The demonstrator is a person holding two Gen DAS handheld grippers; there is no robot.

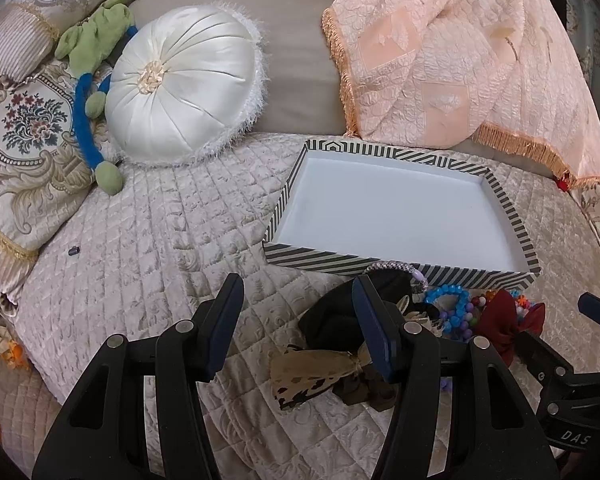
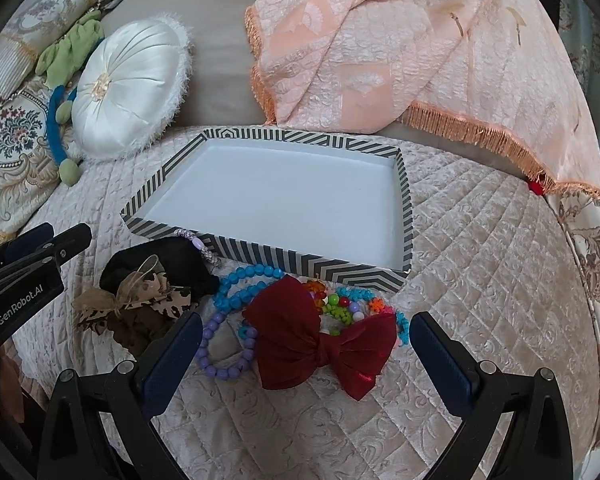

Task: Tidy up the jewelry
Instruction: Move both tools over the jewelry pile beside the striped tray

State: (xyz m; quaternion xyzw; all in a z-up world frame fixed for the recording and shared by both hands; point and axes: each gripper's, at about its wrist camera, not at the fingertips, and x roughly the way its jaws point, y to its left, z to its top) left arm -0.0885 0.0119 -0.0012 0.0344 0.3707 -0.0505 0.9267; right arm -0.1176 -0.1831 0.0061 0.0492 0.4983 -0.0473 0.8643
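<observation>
Bedspread (image 2: 480,280), quilted, pale: carries all items listed.

Box (image 2: 406,216): shallow, striped walls, white floor, nothing inside; lies toward the headboard side of the bedspread, below the pink throw (image 2: 400,60).

Jewelry heap: on the bedspread just outside the box's near wall.
- Red bow (image 2: 320,344): nearest the right gripper, lying over the beads.
- Blue bead bracelet (image 2: 240,284) and purple bead bracelet (image 2: 220,356): touching, left of the bow.
- Mixed coloured beads (image 2: 340,306): between the bow and the box wall.
- Black pouch (image 2: 160,264): left end of the heap, with a spotted tan bow (image 2: 140,298) on it.
- Silver bracelet (image 2: 198,246): leaning against the box wall.

Left gripper (image 1: 298,320): jaws wide apart, holding nothing, over the pouch end.

Right gripper (image 2: 306,344): jaws wide apart, empty, straddling the red bow without touching it.

Round white cushion (image 1: 184,84): far left corner.
</observation>
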